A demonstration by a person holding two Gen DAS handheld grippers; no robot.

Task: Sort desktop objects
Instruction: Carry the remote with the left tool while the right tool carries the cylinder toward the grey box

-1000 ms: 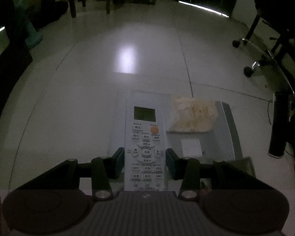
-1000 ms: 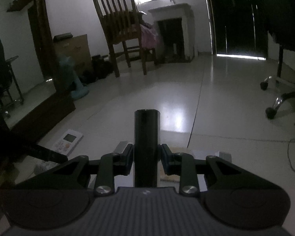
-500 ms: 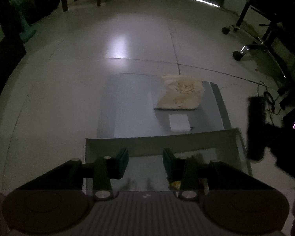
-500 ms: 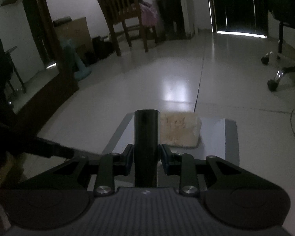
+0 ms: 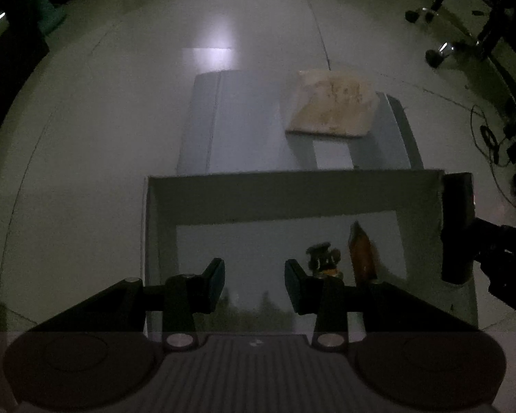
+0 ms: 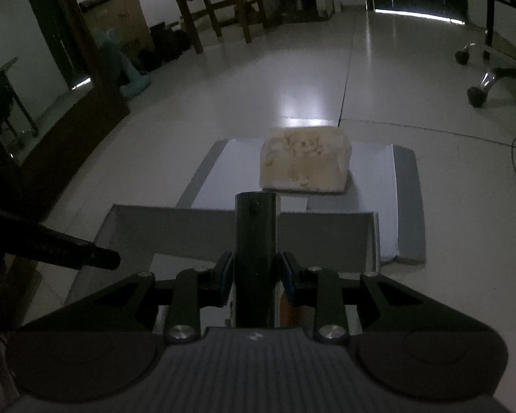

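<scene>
The right gripper point(image 6: 254, 280) clamps a black cylinder point(image 6: 256, 234), upright between its 2 pads, above the white box point(image 6: 326, 230). The left gripper point(image 5: 254, 285) hangs over that box point(image 5: 161, 213), jaws apart and empty, just left of a small dark figure point(image 5: 323, 258).

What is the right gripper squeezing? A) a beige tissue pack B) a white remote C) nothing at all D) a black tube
D: in the right wrist view the right gripper has its pads pressed on both sides of an upright black tube.
</scene>
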